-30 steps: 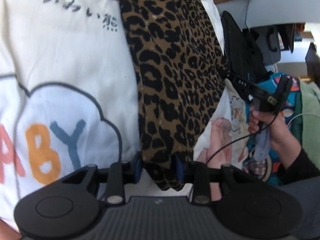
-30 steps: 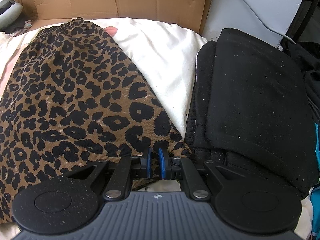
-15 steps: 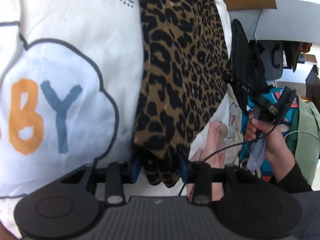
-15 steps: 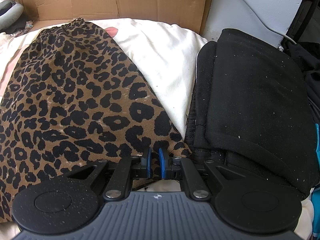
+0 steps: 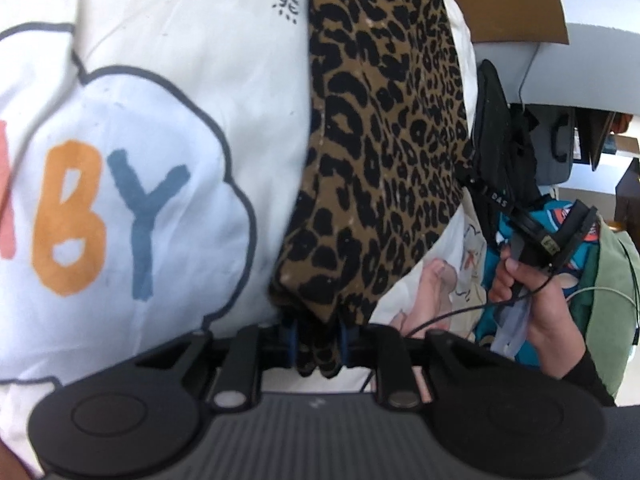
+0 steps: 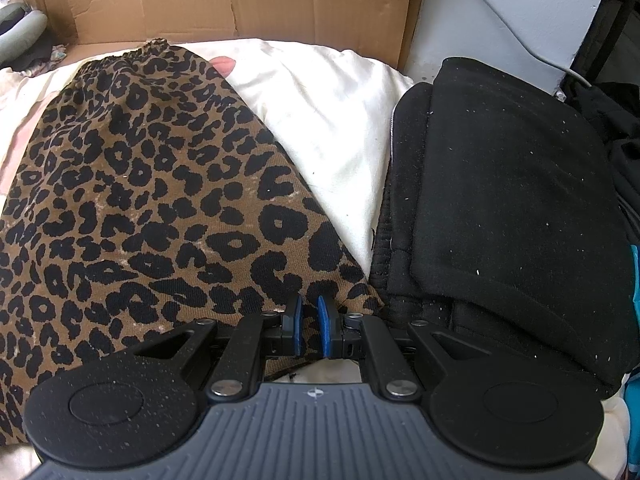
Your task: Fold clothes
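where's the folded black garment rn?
Right wrist view, right half: the folded black garment lies on the cream sheet, just right of the leopard-print skirt, below the grey wall.

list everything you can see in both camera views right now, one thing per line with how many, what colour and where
leopard-print garment: one, brown with black spots, spread on the white sheet, near corners in both grippers
white sheet: one, cream with a cloud print and coloured letters, under the garment
black folded clothes: one stack, black, right of the garment
cardboard: one sheet, brown, behind the sheet
green cloth: one, pale green, far right in the left wrist view
left gripper: black with blue pads, jaws just closed in on the garment's corner
right gripper: black with blue pads, pinching the garment's edge
hand: one, holding the right gripper
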Demonstrator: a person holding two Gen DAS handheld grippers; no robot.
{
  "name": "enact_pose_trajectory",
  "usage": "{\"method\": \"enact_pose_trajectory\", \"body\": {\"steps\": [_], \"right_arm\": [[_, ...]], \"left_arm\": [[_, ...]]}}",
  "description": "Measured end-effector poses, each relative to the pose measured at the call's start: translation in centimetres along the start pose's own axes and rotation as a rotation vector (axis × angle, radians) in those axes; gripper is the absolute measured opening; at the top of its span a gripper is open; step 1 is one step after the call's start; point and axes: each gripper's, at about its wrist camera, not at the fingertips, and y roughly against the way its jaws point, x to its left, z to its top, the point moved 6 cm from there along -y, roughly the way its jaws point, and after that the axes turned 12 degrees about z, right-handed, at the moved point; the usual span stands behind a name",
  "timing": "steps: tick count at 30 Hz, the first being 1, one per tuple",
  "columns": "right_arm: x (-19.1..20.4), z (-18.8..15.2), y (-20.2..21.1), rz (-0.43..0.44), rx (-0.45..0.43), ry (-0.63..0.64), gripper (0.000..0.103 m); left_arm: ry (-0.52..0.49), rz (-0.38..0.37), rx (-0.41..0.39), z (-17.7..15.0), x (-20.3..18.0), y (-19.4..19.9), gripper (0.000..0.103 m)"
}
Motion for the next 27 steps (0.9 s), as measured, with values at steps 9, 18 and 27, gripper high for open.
{"method": "enact_pose_trajectory", "body": {"steps": [9,18,27], "right_arm": [[0.1,0.2,0.8,0.022,-0.019,-0.032,0.021],[-0.1,0.5,3.0,0.001,-0.077,0.027,0.036],[-2.2,0.7,1.8,0.01,-0.043,-0.006,0.035]], "left_arm": [[-0.051,0.009,0.023,-0.2,-0.4,0.0,0.007],[-0.167,0.092,0.048,0.6,-1.9,0.9,0.006],[-0.169,0.139,0.041,2.0,-2.6,2.3,0.006]]}}
